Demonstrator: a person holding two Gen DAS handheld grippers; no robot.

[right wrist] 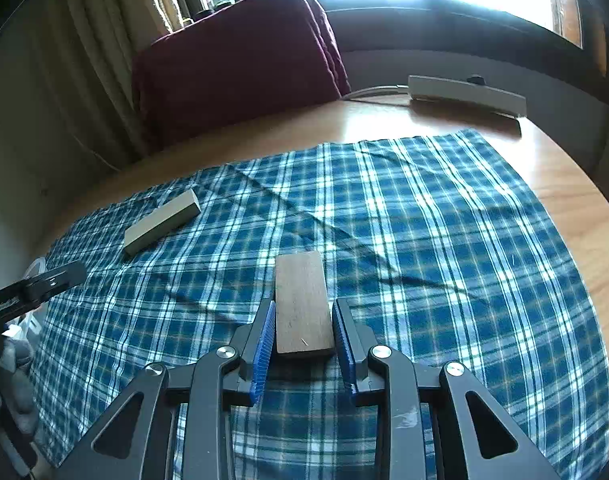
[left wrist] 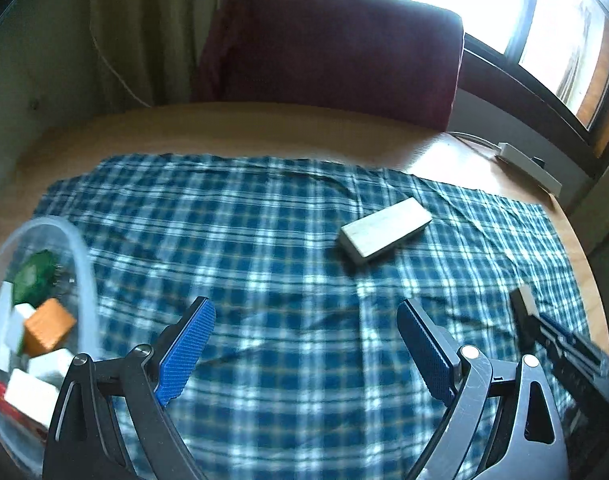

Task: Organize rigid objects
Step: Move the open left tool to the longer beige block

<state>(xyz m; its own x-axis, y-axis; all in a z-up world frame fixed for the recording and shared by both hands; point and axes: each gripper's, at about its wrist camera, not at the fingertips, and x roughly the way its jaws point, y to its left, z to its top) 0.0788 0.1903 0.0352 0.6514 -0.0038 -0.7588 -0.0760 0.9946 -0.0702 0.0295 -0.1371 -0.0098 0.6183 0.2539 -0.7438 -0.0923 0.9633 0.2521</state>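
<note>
My right gripper [right wrist: 304, 305] is shut on a brown wooden block [right wrist: 300, 300], which sticks out forward between the blue pads above the blue plaid cloth [right wrist: 424, 240]. A pale flat block [left wrist: 384, 232] [right wrist: 162, 220] lies on the cloth, ahead and to the right of my left gripper [left wrist: 304, 306]. That gripper stands open with nothing between its fingers. At its left is a clear plastic container [left wrist: 82, 264] holding an orange block [left wrist: 48, 330], a green piece [left wrist: 36, 276] and white pieces. The right gripper's tip [left wrist: 524, 304] shows at the right of the left wrist view.
A maroon cushioned chair back [left wrist: 336, 44] stands behind the round wooden table [left wrist: 224, 128]. A white power strip [right wrist: 464, 92] lies at the far right of the table. Curtains and a bright window are behind.
</note>
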